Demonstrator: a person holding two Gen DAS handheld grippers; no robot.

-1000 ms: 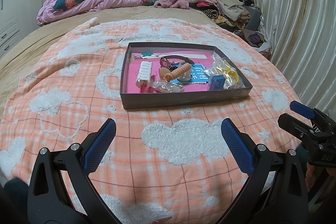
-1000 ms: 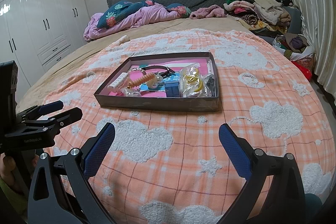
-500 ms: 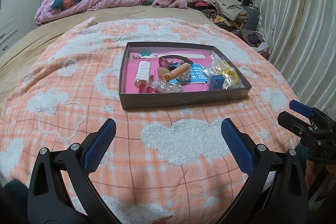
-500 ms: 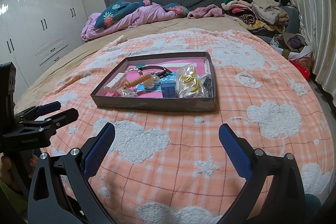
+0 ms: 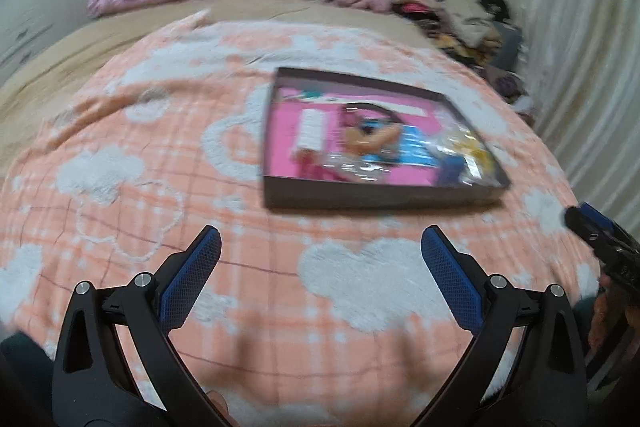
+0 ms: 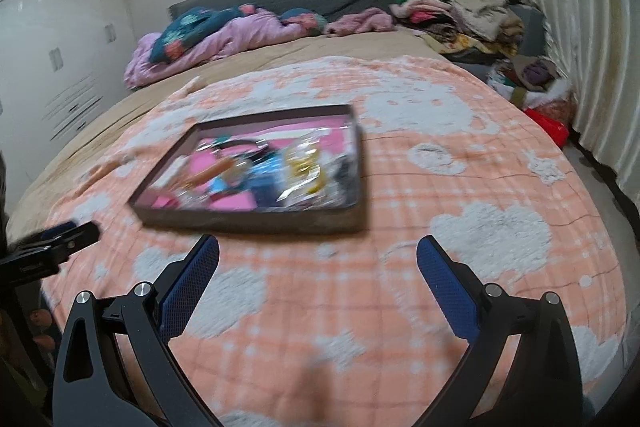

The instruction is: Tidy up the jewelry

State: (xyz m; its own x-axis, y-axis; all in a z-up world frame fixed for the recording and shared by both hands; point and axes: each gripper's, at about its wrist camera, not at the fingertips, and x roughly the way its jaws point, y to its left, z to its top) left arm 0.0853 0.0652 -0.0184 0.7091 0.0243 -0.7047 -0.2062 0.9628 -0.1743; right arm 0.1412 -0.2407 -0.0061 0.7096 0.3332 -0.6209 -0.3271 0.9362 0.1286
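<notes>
A shallow dark box (image 5: pixel 376 195) with a pink floor lies on an orange plaid blanket. It holds a white item (image 5: pixel 311 127), a tan coiled piece (image 5: pixel 382 138), a blue card and clear bags with yellow bits (image 5: pixel 468 151). It also shows in the right wrist view (image 6: pixel 256 219). My left gripper (image 5: pixel 320 239) is open and empty, short of the box. My right gripper (image 6: pixel 318 247) is open and empty, close to the box's near wall. Both views are blurred.
The blanket (image 5: pixel 132 163) covers a bed. Pink bedding (image 6: pixel 224 43) and a pile of clothes (image 6: pixel 460 15) lie at the far end. Curtains (image 6: pixel 580 27) hang at the right. White wardrobes (image 6: pixel 60 47) stand at the left.
Both grippers have moved forward toward the box. The left view has swung left, so the box now sits to the right. Both stay open.
</notes>
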